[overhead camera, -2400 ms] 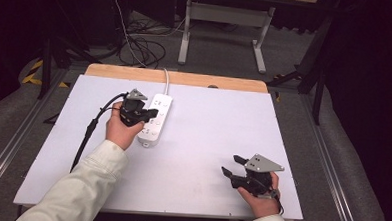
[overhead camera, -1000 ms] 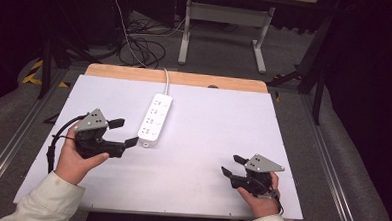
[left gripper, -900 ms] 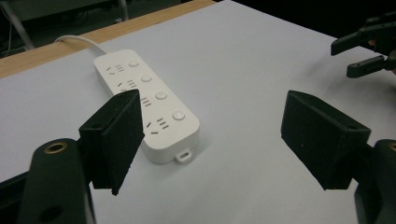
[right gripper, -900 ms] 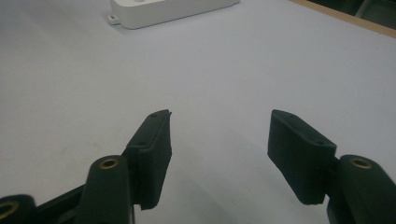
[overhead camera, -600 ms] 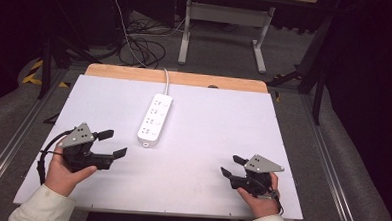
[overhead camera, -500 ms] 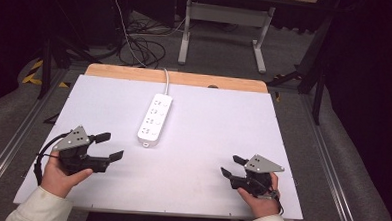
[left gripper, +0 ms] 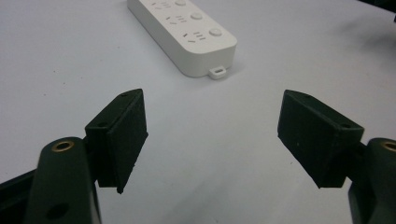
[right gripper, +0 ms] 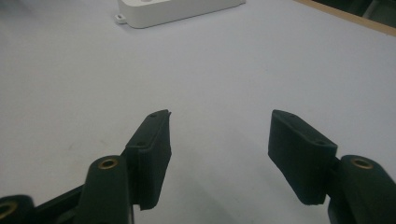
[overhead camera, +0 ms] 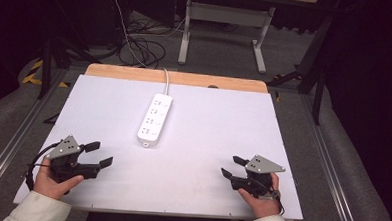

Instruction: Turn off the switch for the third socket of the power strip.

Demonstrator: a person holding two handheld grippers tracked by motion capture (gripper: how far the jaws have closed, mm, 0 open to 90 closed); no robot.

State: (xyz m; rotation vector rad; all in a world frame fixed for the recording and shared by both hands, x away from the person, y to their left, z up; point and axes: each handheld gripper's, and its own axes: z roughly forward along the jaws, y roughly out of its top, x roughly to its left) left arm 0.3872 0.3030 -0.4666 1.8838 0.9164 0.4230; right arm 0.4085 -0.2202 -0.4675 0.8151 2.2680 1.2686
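High view: left claw (overhead camera: 98,154) and right claw (overhead camera: 233,166) rest spread and empty near the table's (overhead camera: 282,144) front corners, likely parked. Ahead of and between them lies the power strip (overhead camera: 154,119), well apart from both, its cord leading away.

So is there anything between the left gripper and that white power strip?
Nothing: in the high view, just bare white table separates the left gripper from the power strip.

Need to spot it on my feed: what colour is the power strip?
White, the power strip shows best in the left gripper view.
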